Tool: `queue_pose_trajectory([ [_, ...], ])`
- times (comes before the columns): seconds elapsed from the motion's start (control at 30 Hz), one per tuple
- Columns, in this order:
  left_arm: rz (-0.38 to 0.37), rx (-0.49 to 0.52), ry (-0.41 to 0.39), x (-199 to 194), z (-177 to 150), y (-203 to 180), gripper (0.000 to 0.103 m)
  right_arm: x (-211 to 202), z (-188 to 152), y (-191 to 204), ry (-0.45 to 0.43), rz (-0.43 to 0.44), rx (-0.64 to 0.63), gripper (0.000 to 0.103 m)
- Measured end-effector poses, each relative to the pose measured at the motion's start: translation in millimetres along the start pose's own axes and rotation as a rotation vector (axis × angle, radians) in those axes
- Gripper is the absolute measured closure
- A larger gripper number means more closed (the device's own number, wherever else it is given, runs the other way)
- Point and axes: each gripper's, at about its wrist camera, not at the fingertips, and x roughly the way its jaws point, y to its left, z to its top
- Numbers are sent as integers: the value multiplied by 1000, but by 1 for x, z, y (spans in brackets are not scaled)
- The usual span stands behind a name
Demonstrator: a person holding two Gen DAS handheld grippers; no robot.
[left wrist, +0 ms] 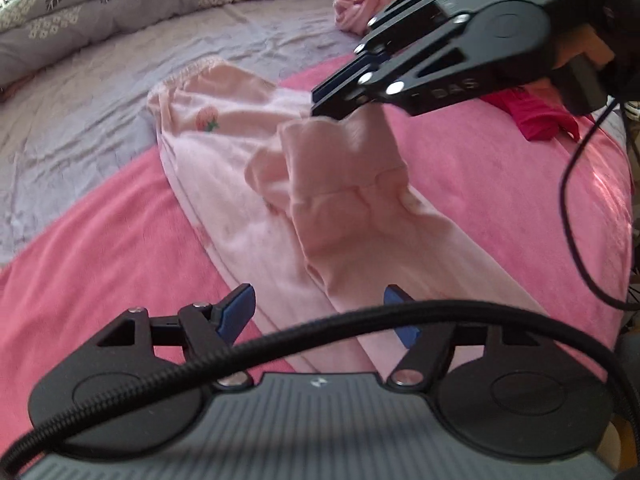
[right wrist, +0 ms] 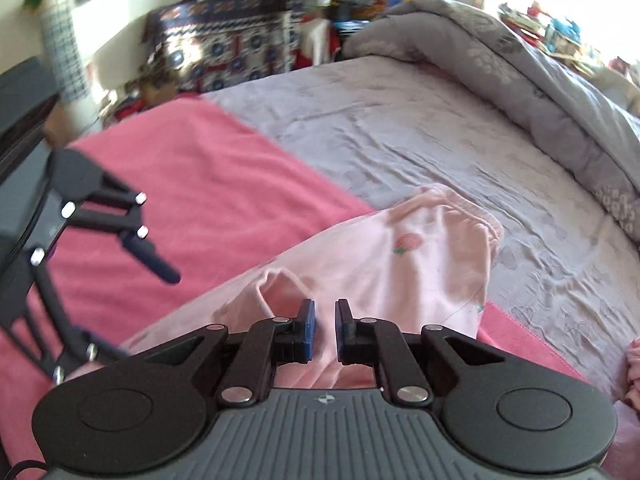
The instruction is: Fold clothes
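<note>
grey bedding (right wrist: 440, 128) covers the bed, with a pink towel (left wrist: 100, 248) spread across its near part and a rumpled grey quilt (right wrist: 540, 92) piled along the far edge. pale pink trousers (left wrist: 256, 184) with a strawberry print (left wrist: 207, 119) are laid on the towel, the waistband reaching onto the grey sheet. one cuffed leg end (left wrist: 340, 168) is lifted off the rest, pinched by the right gripper (left wrist: 332, 106), whose jaws are nearly pressed together on the fabric. the left gripper (left wrist: 320, 312) is held spread wide over the lower leg, nothing gripped. a crumpled pink garment (left wrist: 360, 4) and a magenta one (left wrist: 536, 116) are seen farther off.
</note>
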Motion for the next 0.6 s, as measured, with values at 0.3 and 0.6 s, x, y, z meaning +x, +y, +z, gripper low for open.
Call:
queue_pose_trajectory([
  [0.3,-7,-292,-56,43,20,47,30,-3,-28,-77,36,133,369,50],
  [0.6,18,-318,-19,54,12,54,24,12,-47,-70,69,421,436,50],
])
